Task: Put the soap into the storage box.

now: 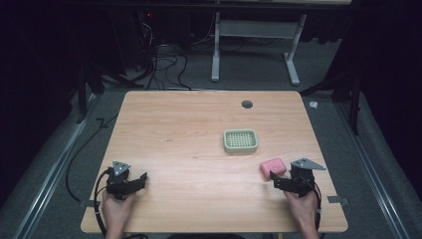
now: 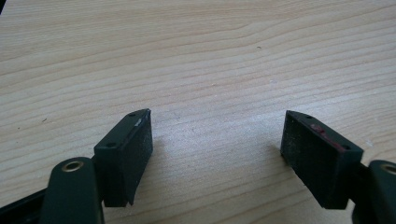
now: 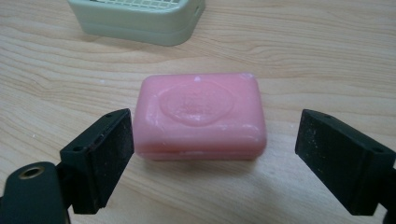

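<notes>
A pink bar of soap (image 1: 273, 167) (image 3: 201, 114) lies flat on the wooden table (image 1: 199, 129), at its front right. Behind it, toward the middle, stands a pale green soap dish (image 1: 240, 141) (image 3: 140, 18) with a slotted top. My right gripper (image 1: 276, 180) (image 3: 212, 154) is open just in front of the soap, its jaws wide on either side of the bar's near edge without touching it. My left gripper (image 1: 144, 178) (image 2: 217, 149) rests open at the front left over bare wood, nothing between its jaws.
A dark round hole (image 1: 247, 104) sits near the table's far edge. Beyond the table are a white desk frame (image 1: 256, 35) and loose cables (image 1: 164, 59) on the floor. Hands hold both grippers at the near edge.
</notes>
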{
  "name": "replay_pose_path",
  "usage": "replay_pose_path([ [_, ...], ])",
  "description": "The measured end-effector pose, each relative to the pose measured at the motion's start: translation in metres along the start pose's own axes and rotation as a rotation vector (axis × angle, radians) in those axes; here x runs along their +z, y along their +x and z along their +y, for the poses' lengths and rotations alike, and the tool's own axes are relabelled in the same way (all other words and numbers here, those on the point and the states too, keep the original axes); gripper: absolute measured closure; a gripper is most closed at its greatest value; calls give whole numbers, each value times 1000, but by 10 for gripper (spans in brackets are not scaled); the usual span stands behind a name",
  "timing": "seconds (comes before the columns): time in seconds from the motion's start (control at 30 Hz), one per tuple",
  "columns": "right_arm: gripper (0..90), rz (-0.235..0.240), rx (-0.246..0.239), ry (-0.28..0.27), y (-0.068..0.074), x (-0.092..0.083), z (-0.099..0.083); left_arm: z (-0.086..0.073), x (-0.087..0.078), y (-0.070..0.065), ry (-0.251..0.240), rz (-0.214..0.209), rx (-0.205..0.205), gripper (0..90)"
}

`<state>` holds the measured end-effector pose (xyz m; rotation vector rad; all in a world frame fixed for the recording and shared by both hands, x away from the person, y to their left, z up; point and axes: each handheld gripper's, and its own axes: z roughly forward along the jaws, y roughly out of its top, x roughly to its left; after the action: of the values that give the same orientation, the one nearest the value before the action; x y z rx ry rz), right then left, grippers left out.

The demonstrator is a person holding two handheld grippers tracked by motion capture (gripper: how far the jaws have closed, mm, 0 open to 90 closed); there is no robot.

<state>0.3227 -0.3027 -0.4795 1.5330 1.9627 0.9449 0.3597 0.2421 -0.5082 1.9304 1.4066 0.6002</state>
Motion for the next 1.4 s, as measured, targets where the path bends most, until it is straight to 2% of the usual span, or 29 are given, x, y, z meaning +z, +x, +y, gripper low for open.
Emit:
replay_pose_path([
  [0.33,121,8,-14,16,7,11,8,0,0,0,0,0,0,255],
  [0.9,121,-44,-27,137,13,30,11,0,0,0,0,0,0,255],
  [1.4,122,-68,-34,181,16,38,12,0,0,0,0,0,0,255],
])
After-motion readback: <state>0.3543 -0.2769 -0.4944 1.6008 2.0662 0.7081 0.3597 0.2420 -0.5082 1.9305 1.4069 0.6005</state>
